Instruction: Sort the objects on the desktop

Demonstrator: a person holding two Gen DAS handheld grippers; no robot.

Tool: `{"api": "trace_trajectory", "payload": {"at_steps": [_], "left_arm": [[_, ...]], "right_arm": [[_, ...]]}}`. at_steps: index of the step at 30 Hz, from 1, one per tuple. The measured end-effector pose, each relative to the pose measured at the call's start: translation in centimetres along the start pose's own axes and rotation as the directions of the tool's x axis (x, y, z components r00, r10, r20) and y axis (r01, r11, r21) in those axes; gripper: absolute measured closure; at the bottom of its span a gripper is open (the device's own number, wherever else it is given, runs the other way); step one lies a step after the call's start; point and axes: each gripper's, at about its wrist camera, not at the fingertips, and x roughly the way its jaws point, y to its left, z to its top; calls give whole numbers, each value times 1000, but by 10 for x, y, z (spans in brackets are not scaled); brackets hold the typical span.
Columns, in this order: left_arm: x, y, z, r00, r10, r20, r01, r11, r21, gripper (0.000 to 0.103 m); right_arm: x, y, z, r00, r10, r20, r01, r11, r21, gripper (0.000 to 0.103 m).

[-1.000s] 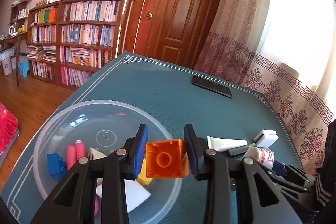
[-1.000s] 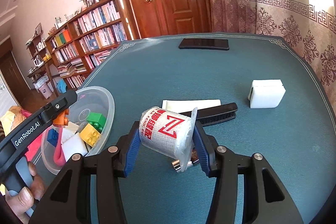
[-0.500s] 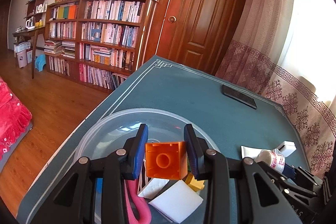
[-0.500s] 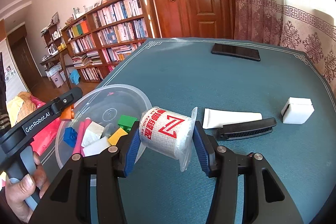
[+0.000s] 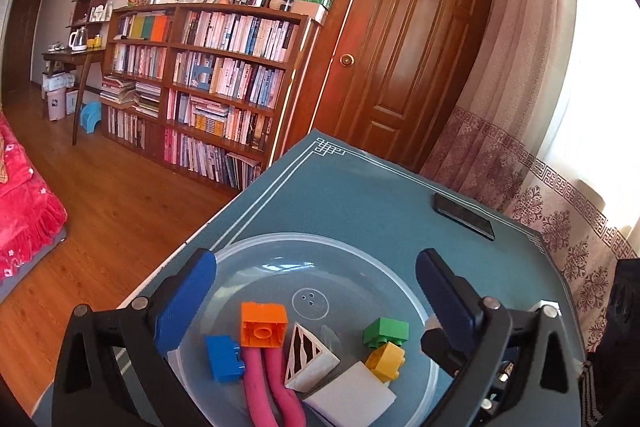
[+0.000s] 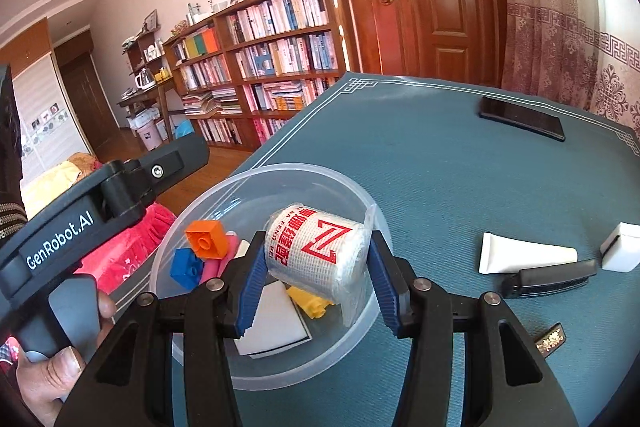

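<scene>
Your left gripper [image 5: 316,291] gapes empty over the clear round plastic bowl [image 6: 362,203], where the orange toy brick [image 5: 264,325] lies, while your right gripper [image 6: 314,287] clamps the white red-lettered gauze roll [image 6: 316,253] above it.

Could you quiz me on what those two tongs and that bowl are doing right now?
1. True or false: the left tongs are open and hold nothing.
2. What are the right tongs clamped on?
A. a white wrapped roll with red print
B. a black phone
C. a green brick
3. Fill the blank: the orange brick lies inside the clear plastic ____, on top of two pink foam sticks.

Key:
1. True.
2. A, the roll, held above the bowl.
3. Bowl.
</scene>
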Motion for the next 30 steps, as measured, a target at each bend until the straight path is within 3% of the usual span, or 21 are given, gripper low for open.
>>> {"api": "trace_trajectory", "payload": {"at_steps": [8, 11, 30], "left_arm": [[1, 6, 2, 1000, 2, -19, -2, 1000, -21, 1], [-2, 3, 3, 1000, -6, -16, 5, 1000, -14, 1], [-10, -19, 1, 998, -57, -35, 59, 997, 42, 1]], "right_arm": [[-1, 2, -6, 999, 41, -13, -41, 999, -3, 48], [-3, 0, -8, 999, 45, -12, -45, 999, 11, 42], [-38, -12, -35, 1000, -4, -4, 4, 998, 66, 41]]}}
